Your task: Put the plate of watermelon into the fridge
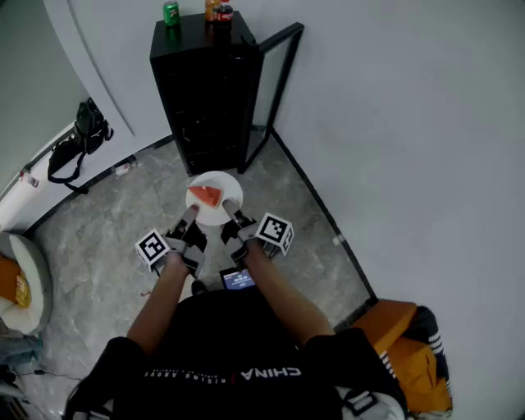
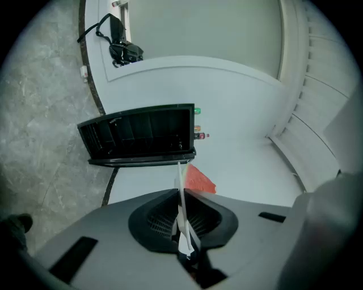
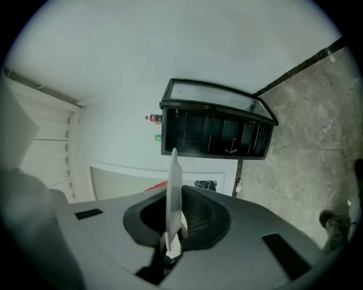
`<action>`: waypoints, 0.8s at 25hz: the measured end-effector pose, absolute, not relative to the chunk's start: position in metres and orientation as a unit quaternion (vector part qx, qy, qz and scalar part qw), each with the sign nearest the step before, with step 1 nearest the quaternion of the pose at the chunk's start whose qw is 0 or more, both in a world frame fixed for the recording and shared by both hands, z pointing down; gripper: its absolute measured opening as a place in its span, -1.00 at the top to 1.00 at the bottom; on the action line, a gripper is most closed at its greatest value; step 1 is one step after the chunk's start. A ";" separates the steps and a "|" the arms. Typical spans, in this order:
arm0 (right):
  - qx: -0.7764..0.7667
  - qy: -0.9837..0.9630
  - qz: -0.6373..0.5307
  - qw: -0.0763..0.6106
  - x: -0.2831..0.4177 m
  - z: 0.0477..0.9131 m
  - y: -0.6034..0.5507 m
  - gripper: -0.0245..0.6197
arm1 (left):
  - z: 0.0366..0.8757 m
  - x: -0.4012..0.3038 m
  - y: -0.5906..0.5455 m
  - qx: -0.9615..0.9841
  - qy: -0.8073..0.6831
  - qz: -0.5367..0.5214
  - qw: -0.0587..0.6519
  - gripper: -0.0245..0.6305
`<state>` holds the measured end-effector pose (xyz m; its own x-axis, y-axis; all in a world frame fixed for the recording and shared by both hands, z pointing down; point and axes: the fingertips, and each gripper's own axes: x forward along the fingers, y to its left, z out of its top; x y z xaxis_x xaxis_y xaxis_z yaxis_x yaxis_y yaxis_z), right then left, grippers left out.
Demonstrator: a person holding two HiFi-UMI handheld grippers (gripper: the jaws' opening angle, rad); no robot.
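A white plate [image 1: 220, 207] carries a red watermelon slice [image 1: 205, 196] and is held level above the floor, in front of the black fridge [image 1: 205, 90]. My left gripper [image 1: 188, 223] is shut on the plate's near-left rim, and my right gripper [image 1: 236, 224] is shut on its near-right rim. The left gripper view shows the plate [image 2: 182, 204] edge-on between the jaws, with the watermelon slice [image 2: 198, 179] beyond. In the right gripper view the plate [image 3: 172, 195] also stands edge-on between the jaws. The fridge's glass door [image 1: 272, 86] stands open to the right, and dark shelves show inside.
Two cans [image 1: 171, 13] and a bottle [image 1: 223, 13] stand on the fridge top. A black bag [image 1: 75, 143] leans against the left wall. An orange bag [image 1: 408, 344] lies at the lower right beside the white wall. The floor is grey marble.
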<state>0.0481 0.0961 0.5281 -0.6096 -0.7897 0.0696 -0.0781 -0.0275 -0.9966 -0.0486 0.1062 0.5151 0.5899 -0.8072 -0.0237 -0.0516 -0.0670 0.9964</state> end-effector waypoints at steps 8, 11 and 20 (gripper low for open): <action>-0.331 0.649 -0.628 0.274 0.041 0.525 0.088 0.82 | 0.514 -0.055 0.101 0.660 -0.321 -0.324 0.597 0.81; -0.326 0.651 -0.629 0.274 0.040 0.526 0.088 0.82 | 0.516 -0.055 0.102 0.656 -0.323 -0.327 0.599 0.81; -0.324 0.657 -0.627 0.265 0.039 0.528 0.088 0.82 | 0.520 -0.056 0.101 0.661 -0.321 -0.324 0.596 0.81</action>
<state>0.0388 0.0879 0.5280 -0.6498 -0.7579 0.0572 -0.0923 0.0040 -0.9957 -0.0557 0.1014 0.5196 0.5841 -0.8105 -0.0442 -0.0388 -0.0823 0.9959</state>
